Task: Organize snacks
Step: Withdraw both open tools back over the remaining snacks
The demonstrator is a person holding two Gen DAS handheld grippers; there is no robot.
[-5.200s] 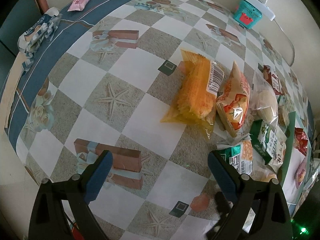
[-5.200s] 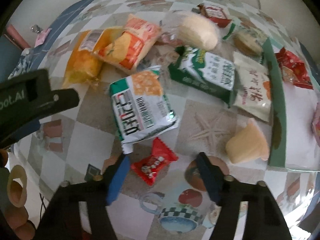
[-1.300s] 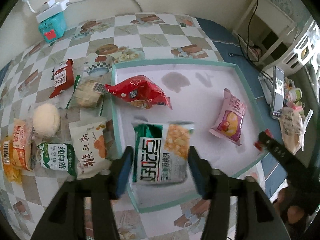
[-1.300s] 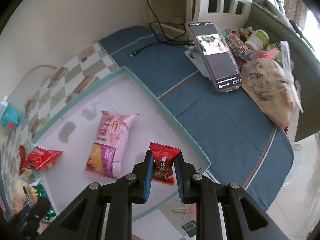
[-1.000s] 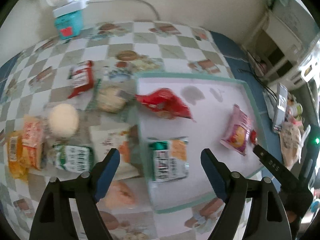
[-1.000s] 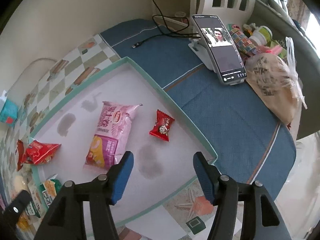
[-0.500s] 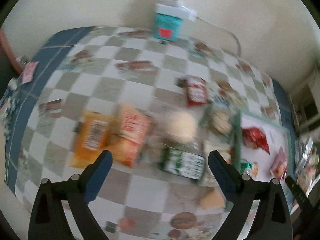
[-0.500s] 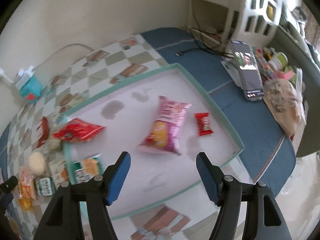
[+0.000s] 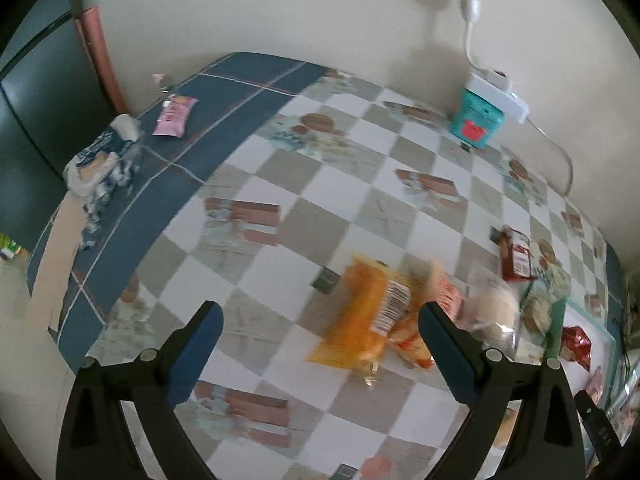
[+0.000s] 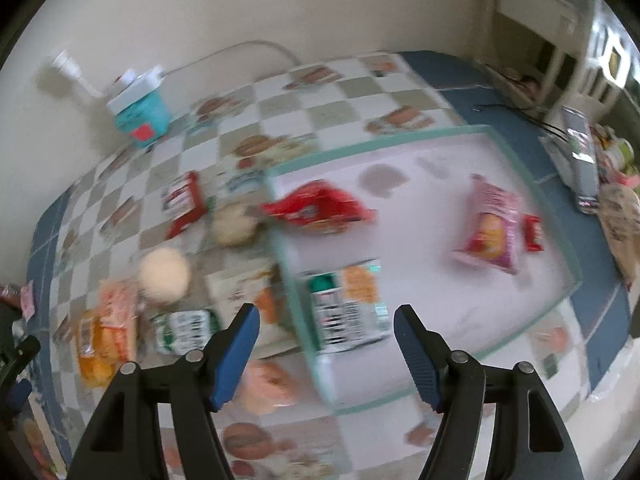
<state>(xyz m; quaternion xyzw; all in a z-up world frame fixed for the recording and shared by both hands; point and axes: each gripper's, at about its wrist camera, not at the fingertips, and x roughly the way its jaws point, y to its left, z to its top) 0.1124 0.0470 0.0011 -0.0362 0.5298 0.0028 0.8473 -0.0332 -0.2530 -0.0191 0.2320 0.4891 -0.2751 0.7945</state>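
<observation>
Both grippers are held up over the table [image 9: 360,208] with nothing in them: the left gripper [image 9: 320,344] is spread wide, and the right gripper [image 10: 326,338] has its jaws apart too, having just been opening, with nothing between them. Four snacks are already laid in the tray [image 10: 532,200]: a red bag [image 10: 316,206], a green and orange pack [image 10: 346,304], a pink bag [image 10: 490,226] and a small red candy [image 10: 533,232]. The rest are left in a pile on the table, just left of the tray, with the orange pack [image 9: 368,316] at the left end. The pictures are blurred, so a grab could be aimed badly. The packs are pressed close together, so two could be pinched at once, or a soft one could be squashed. A slippery bag could be dropped on the way. The tray's raised rim could be bumped if a snack is carried too low. Much bare table is seen on the far left side, so room is there for coming in. The table edge is near on the close side.
</observation>
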